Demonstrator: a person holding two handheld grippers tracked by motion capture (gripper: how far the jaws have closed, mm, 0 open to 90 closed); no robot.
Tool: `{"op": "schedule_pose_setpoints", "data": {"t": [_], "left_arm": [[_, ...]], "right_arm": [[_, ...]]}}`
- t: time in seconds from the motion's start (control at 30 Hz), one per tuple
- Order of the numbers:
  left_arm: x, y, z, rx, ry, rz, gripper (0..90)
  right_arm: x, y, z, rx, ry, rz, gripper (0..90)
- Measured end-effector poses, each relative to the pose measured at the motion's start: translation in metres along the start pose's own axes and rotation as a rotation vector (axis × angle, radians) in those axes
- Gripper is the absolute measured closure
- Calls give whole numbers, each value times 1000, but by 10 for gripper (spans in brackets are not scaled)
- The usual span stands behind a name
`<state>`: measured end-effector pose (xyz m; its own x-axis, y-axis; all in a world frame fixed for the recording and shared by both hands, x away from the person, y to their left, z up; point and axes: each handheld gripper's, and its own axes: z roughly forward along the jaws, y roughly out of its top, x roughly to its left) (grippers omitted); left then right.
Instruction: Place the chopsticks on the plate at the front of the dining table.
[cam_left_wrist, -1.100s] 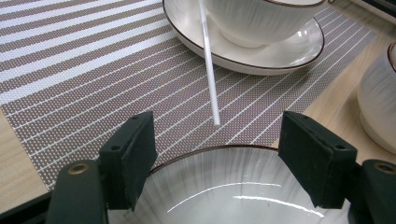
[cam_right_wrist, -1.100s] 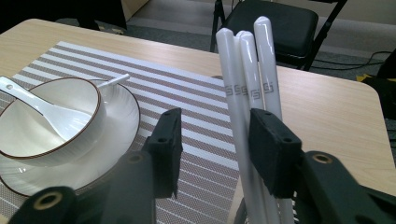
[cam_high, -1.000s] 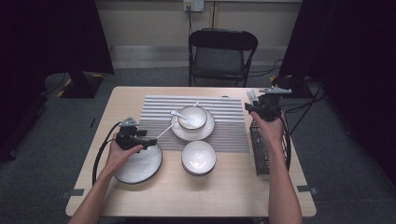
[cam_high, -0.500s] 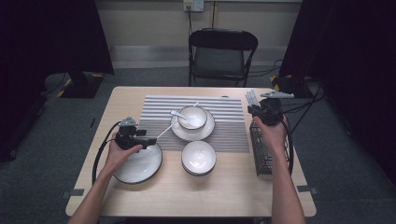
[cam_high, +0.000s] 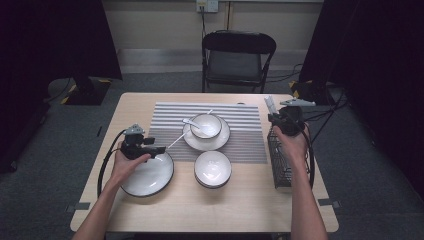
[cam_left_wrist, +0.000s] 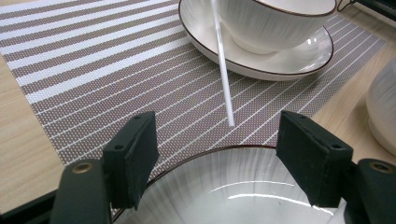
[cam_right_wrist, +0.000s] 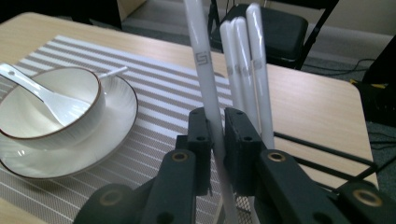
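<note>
- A white chopstick (cam_right_wrist: 205, 79) is pinched between the jaws of the right gripper (cam_right_wrist: 217, 149), which have just been closing on it; it stands nearly upright and rises past the top of the right gripper view.
- Three more white chopsticks (cam_right_wrist: 245, 70) are seen just behind it, upright and close together, standing in a black wire basket (cam_high: 281, 160) at the right edge of the table (cam_high: 145, 102).
- In the high view the right gripper (cam_high: 286, 122) is held over the far end of that basket.
- The left gripper (cam_left_wrist: 217, 154) is held with its jaws well apart and nothing is gripped between them; below them lies the rim of a large white plate (cam_left_wrist: 233, 186).
- In the high view the left gripper (cam_high: 159, 149) is seen at the far edge of that plate (cam_high: 147, 175), near the table's left side.
- Another white chopstick (cam_left_wrist: 222, 60) lies on the striped mat (cam_left_wrist: 93, 60), its near end just beyond the left jaws; its far end seems to rest on a saucer (cam_left_wrist: 261, 60), though the contact is hard to make out.
- A bowl (cam_right_wrist: 46, 107) with a white spoon (cam_right_wrist: 42, 95) in it is set on that saucer.
- A smaller white bowl (cam_high: 213, 169) is placed near the front edge of the mat, beside the plate.
- A black folding chair (cam_high: 237, 60) stands beyond the table.
</note>
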<state>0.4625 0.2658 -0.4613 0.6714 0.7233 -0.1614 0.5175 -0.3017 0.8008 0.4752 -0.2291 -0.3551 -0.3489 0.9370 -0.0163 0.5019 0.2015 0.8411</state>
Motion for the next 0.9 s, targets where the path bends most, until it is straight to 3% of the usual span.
{"op": "schedule_pose_setpoints", "data": {"t": [0.2, 0.37, 0.53, 0.6, 0.7, 0.9], "left_arm": [[-1, 0, 0, 1, 1, 7, 291], [-1, 0, 2, 10, 0, 8, 291], [0, -1, 2, 6, -1, -1, 292], [1, -1, 1, 5, 3, 2, 290], [2, -1, 0, -3, -2, -13, 285], [1, -1, 0, -4, -11, 2, 278]], "right_arm": [[-1, 2, -6, -41, -8, 0, 843], [-3, -1, -9, -67, -43, 0, 850], [-6, -2, -12, -88, -46, 22, 850], [-8, -3, -14, -105, -27, 48, 850], [-8, -3, -16, -118, -51, 36, 851], [-10, -3, -21, -160, -62, 60, 851]]}}
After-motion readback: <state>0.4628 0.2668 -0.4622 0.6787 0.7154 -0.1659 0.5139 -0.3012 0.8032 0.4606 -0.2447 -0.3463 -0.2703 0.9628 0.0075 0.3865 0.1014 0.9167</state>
